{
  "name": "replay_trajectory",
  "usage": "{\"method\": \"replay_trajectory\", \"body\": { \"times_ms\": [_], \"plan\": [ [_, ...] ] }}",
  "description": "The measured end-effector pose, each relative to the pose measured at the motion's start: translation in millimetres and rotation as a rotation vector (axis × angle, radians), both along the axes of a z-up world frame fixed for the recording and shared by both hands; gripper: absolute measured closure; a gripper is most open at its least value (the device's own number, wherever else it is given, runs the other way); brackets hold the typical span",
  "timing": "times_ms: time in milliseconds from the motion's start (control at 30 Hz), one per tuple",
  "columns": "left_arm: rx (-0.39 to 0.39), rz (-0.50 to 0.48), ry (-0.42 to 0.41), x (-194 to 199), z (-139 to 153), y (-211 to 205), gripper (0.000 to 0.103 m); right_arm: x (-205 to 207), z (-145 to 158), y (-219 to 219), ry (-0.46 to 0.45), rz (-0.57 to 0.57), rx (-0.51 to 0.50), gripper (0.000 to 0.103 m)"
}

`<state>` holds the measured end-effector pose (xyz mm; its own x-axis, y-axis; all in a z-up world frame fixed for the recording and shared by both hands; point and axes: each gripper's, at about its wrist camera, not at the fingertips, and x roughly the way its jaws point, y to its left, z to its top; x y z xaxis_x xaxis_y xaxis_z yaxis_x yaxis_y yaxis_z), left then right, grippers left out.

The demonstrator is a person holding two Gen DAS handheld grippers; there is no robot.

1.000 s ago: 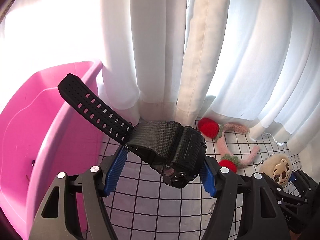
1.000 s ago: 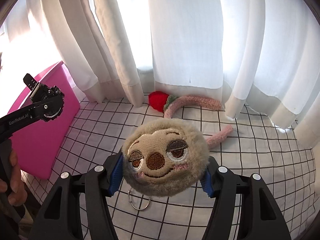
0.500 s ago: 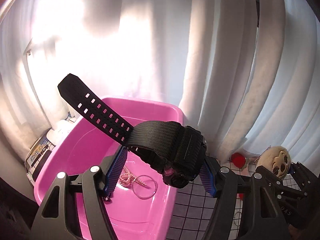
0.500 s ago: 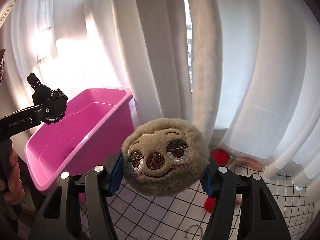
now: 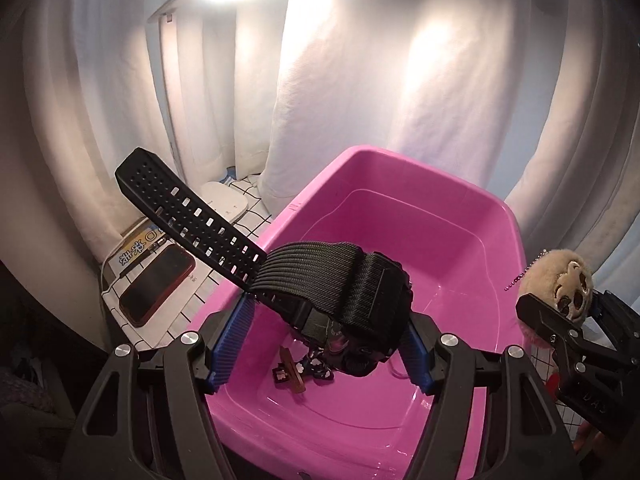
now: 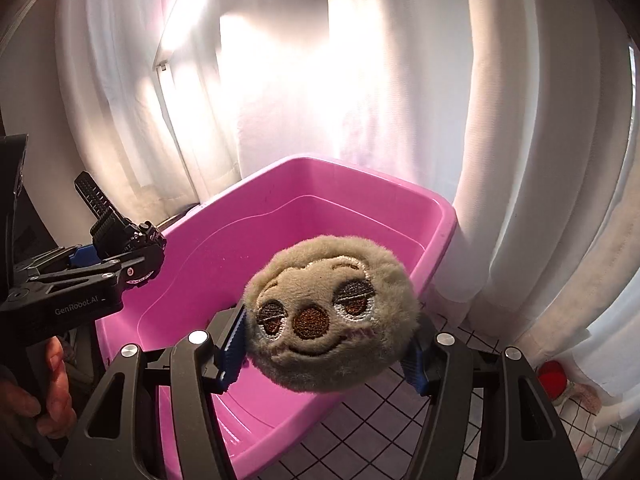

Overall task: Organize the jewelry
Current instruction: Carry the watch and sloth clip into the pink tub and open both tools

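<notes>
White curtains (image 6: 400,80) hang behind a surface covered with a white cloth printed in a black grid (image 6: 380,412), with strong light glowing through the fabric.

Nearest in the left wrist view, the left gripper (image 5: 320,344) has its blue-padded fingers (image 5: 228,340) clamped on a black watch (image 5: 340,280). The watch body sits between the pads, and its perforated strap (image 5: 188,212) sticks up and out to the left. The watch hangs over the open pink tub (image 5: 500,216), above the near part of its floor. Down in the tub under the watch lie a few small pieces, among them a brown clip-like item (image 5: 292,368) and something dark with white spots (image 5: 316,364); they are too small to name surely.

In the right wrist view, the right gripper (image 6: 324,348) pinches a round beige plush charm (image 6: 332,316) with an embroidered sleepy face. It is held beside the tub's right wall, close to the rim (image 6: 444,220). A beaded chain (image 5: 524,272) trails from the charm in the left view.

Left of the tub, a dark phone (image 5: 156,284) rests on a printed box (image 5: 136,248), with a white oval device (image 5: 224,200) beyond it. At the far right edge of the right view, a red knitted piece (image 6: 552,376) lies by the curtain hem.
</notes>
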<state>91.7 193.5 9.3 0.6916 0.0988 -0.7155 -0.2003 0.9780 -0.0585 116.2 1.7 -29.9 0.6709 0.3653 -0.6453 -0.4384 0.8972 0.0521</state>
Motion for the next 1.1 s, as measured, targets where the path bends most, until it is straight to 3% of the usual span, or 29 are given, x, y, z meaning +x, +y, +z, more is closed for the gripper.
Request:
{"method": "replay_trajectory", "body": {
  "times_ms": [167, 800, 1100],
  "plan": [
    [-0.043, -0.019, 0.034, 6.3, -12.0, 3.7, 0.038, 14.5, -12.8, 21.5, 0.044, 0.024, -0.031, 0.042],
    [-0.017, -0.013, 0.118, 24.4, -43.0, 7.6, 0.037, 48.5, -34.9, 43.6, 0.111, -0.007, -0.115, 0.042],
    [-0.051, -0.001, 0.145, 25.4, -48.6, 15.8, 0.035, 54.6, -37.2, 50.5, 0.129, -0.036, -0.180, 0.035]
  ]
}}
